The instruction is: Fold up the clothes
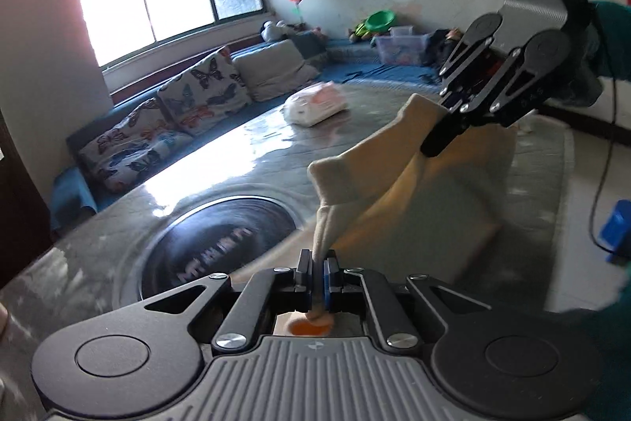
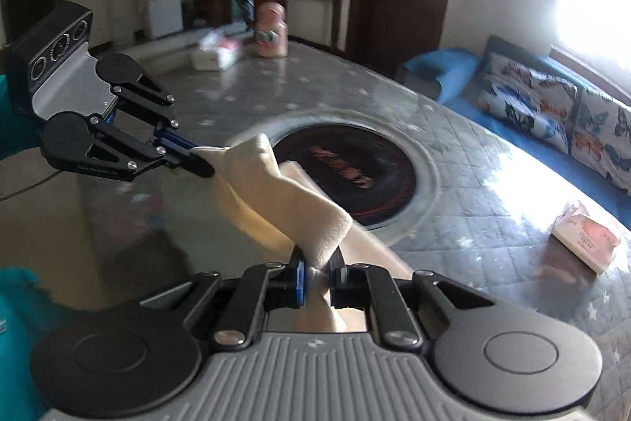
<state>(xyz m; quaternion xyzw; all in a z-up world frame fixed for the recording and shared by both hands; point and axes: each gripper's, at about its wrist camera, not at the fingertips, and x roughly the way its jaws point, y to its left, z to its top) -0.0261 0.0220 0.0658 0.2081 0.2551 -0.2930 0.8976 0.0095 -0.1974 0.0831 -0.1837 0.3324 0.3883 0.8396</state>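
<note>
A cream-coloured garment (image 1: 398, 180) hangs in the air between my two grippers, above the grey table (image 1: 244, 141). My left gripper (image 1: 318, 273) is shut on one edge of it. My right gripper (image 2: 318, 275) is shut on another edge of the garment (image 2: 284, 192). In the left wrist view the right gripper (image 1: 435, 141) reaches in from the upper right, pinching the cloth. In the right wrist view the left gripper (image 2: 201, 160) reaches in from the left, pinching the cloth. The garment's lower part sags toward the table.
A round black hotplate (image 1: 221, 247) is set into the table's middle (image 2: 355, 176). A white plastic packet (image 1: 315, 103) lies further back. A tissue pack (image 2: 587, 235) lies at the right, a pink jar (image 2: 271, 32) and a box stand at the far side. Butterfly cushions (image 1: 189, 105) line a bench.
</note>
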